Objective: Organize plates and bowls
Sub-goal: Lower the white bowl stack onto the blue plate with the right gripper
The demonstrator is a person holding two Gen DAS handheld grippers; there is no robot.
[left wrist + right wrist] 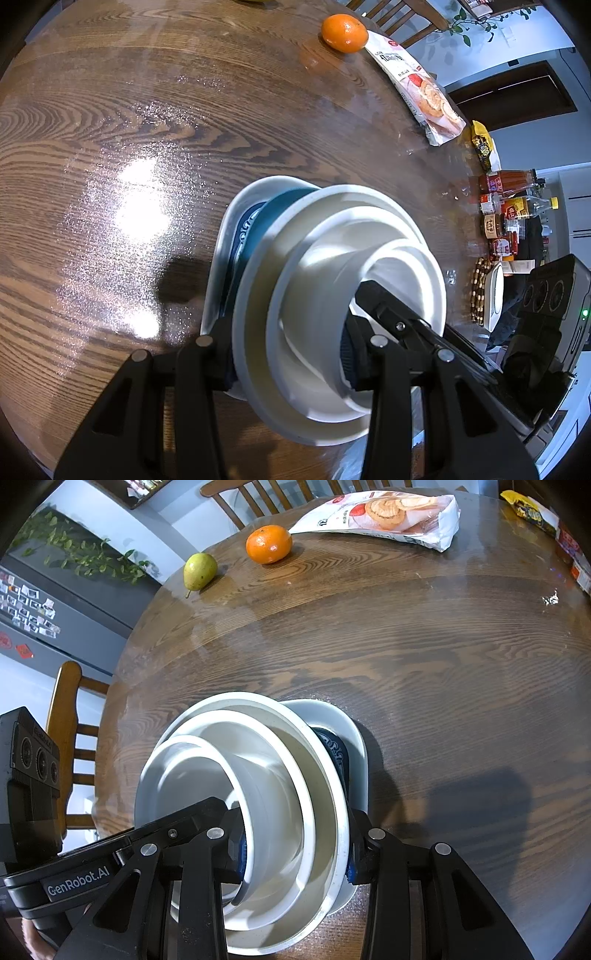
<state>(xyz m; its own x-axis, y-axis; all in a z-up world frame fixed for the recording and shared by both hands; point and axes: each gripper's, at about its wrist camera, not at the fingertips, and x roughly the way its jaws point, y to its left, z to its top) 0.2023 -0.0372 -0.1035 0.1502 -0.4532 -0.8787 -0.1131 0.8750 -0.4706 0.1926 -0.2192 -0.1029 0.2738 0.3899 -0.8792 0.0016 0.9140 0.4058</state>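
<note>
A nested stack of white bowls (332, 280) rests on a blue-patterned plate (245, 229) inside a white plate (221, 258), seen on edge in both views. My left gripper (291, 354) is shut across the whole stack, one finger under the plates, the other inside the smallest bowl. My right gripper (295, 853) is shut on the same stack of bowls (280, 794) from the other side, with the white plate (354, 746) behind it. The stack seems to be held just above the wooden table (110, 147).
An orange (344, 32) and a snack bag (421, 88) lie at the table's far edge. Sauce bottles and jars (509, 206) crowd the right edge. A pear (199, 570) lies beside the orange (269, 543). Wooden chairs (70, 738) stand around the table.
</note>
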